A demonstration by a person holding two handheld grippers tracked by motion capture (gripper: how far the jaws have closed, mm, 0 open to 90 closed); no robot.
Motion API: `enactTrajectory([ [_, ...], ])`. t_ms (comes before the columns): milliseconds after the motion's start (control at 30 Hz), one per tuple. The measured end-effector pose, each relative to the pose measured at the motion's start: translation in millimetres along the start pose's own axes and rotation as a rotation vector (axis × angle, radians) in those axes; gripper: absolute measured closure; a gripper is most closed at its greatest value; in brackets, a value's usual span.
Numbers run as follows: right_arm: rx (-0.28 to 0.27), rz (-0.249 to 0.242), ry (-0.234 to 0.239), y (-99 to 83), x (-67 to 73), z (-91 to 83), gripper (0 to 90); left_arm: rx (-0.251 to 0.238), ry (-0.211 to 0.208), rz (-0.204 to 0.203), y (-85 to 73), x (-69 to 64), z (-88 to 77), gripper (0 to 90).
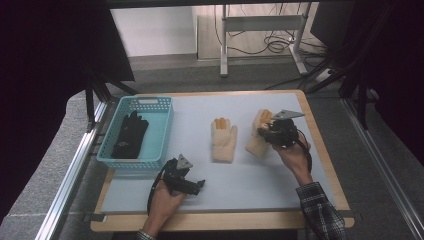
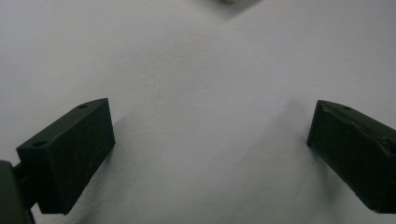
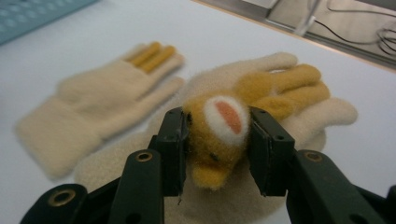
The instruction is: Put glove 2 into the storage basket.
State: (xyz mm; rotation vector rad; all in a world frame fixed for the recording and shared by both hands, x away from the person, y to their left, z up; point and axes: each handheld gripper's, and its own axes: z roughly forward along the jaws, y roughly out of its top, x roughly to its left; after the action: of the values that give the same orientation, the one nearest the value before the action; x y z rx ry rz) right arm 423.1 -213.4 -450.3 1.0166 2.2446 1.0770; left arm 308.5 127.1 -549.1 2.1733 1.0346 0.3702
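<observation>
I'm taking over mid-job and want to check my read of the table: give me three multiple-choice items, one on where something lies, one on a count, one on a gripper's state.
1. Where does the black glove lie?
A. in the light-blue basket
B. on the mat beside the cream gloves
C. between the left gripper's jaws

2. How many cream gloves are on the mat?
A. one
B. two
C. four

3. How does the right gripper stand?
A. wide open above bare mat
B. shut on nothing
C. shut on the right-hand cream glove

Answers:
1 A, the high view shows the dark glove inside the basket at the table's left.
2 B, the left-hand cream glove lies flat mid-table and the other is under the right gripper.
3 C, the right gripper view shows both pads pressing the glove's orange-yellow animal patch.
</observation>
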Motion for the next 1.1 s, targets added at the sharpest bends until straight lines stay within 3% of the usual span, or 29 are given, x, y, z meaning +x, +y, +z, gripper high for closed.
enactTrajectory([
  [100, -0.004, -0.019, 0.028, 6.2, 7.4, 3.3, 59.1, -0.002, 0.000, -0.003, 0.0, -0.2, 0.2, 1.0],
  [333, 0.011, -0.130, 0.132, 30.1, 43.5, 31.1, 59.1, 0.000, 0.000, 0.000, 0.0, 0.1, 0.0, 0.9],
  [533, 0.034, -0.183, 0.173, 38.6, 61.8, 52.5, 59.1, -0.001, -0.001, -0.001, 0.0, 0.0, 0.0, 1.0],
  [600, 0.053, -0.219, 0.197, 41.1, 72.1, 68.7, 59.1, 0.000, 0.000, 0.001, -0.1, 0.2, 0.1, 1.0],
  [733, 0.088, -0.244, 0.201, 40.5, 79.1, 84.5, 59.0, 0.000, 0.000, 0.001, 0.0, 0.2, 0.0, 1.0],
  [800, 0.099, -0.244, 0.205, 39.0, 80.7, 91.5, 58.3, 0.000, -0.001, 0.000, -0.1, 0.1, 0.1, 1.0],
  [933, 0.120, -0.196, 0.208, 28.0, 80.4, 106.7, 52.2, 0.001, -0.001, 0.000, -0.1, 0.1, 0.0, 1.0],
  [1000, 0.104, -0.147, 0.225, 25.5, 77.1, 105.5, 45.8, -0.002, 0.000, -0.004, -0.1, -0.1, 0.2, 1.0],
  [1100, 0.081, -0.148, 0.217, 29.0, 73.4, 97.9, 41.7, 0.001, -0.001, 0.000, -0.1, 0.2, 0.0, 1.0],
])
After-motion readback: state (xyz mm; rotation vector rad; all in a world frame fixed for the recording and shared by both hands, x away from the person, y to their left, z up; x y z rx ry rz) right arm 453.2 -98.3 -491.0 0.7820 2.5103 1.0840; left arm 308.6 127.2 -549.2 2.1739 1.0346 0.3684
